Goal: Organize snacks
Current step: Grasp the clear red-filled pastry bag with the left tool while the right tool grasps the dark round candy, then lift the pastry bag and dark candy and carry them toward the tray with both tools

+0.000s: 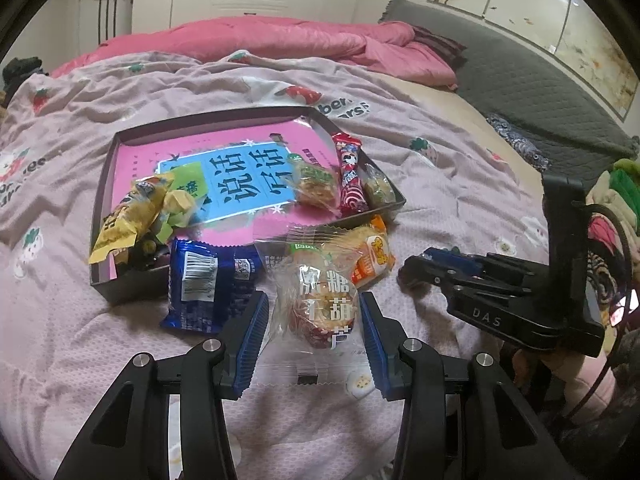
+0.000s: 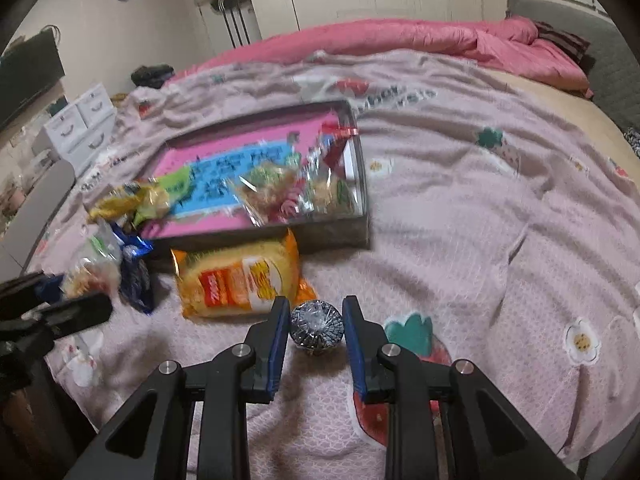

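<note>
Bed, rumpled pink blanket [image 1: 460, 184], soft footing. Left gripper [image 1: 316, 332] pinching clear snack bag [image 1: 320, 296], hanging just short of tray [image 1: 108, 284]. Right gripper [image 2: 316, 328] pinching dark foil ball [image 2: 316, 328] low over blanket. Judgement: lift bag above near wall, clearing blue packet [image 1: 208, 284] and orange packet [image 1: 372, 256]; set on bare pink centre. Right of tray open.

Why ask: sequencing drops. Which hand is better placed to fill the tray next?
Left gripper, probably: its clear pack is at the tray; the right gripper has its ball behind an orange pack.
</note>
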Demonstrator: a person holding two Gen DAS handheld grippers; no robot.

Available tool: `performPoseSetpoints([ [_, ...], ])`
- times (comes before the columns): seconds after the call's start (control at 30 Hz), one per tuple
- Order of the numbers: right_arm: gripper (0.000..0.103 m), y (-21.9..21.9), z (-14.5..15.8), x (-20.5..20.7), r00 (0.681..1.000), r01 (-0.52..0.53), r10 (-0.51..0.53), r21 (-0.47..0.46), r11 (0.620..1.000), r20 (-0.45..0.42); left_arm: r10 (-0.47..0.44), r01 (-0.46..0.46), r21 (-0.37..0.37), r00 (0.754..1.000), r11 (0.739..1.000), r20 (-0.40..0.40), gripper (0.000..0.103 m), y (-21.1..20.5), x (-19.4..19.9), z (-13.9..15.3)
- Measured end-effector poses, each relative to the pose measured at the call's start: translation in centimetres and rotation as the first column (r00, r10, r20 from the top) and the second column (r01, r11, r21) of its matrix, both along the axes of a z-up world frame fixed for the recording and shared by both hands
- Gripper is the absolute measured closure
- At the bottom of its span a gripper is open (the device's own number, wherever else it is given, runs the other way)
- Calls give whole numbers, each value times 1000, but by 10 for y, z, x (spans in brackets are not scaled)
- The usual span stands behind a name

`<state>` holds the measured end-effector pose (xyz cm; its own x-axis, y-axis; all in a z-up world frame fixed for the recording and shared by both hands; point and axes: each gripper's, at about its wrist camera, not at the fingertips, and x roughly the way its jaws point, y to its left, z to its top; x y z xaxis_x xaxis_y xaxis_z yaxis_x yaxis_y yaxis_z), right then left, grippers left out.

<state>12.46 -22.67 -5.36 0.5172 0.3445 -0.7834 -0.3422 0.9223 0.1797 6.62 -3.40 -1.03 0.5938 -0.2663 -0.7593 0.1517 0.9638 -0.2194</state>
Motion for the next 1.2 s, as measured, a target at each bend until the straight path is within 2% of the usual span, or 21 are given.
performPoseSetpoints([
  [0.2,75,4,-13,1,999,-17,15,-34,999,-40,-3,3,-5,1000,1000,-3,55,-1,0,0],
  [0.33,76,5,-12,0,999,-17,16,-33,999,-33,0,0,-5,1000,1000,-1,55,0,0,0],
  [0.67,76,6,25,-7,997,-17,15,28,999,81,31,-30,-15,998,999,46,55,11,1,15],
  [1.1,76,32,59,-8,978,-71,64,32,997,197,110,-108,-27,989,994,97,55,37,15,31],
  [1.2,76,34,63,-7,975,-72,63,34,997,212,131,-129,-29,986,991,103,68,44,21,34],
])
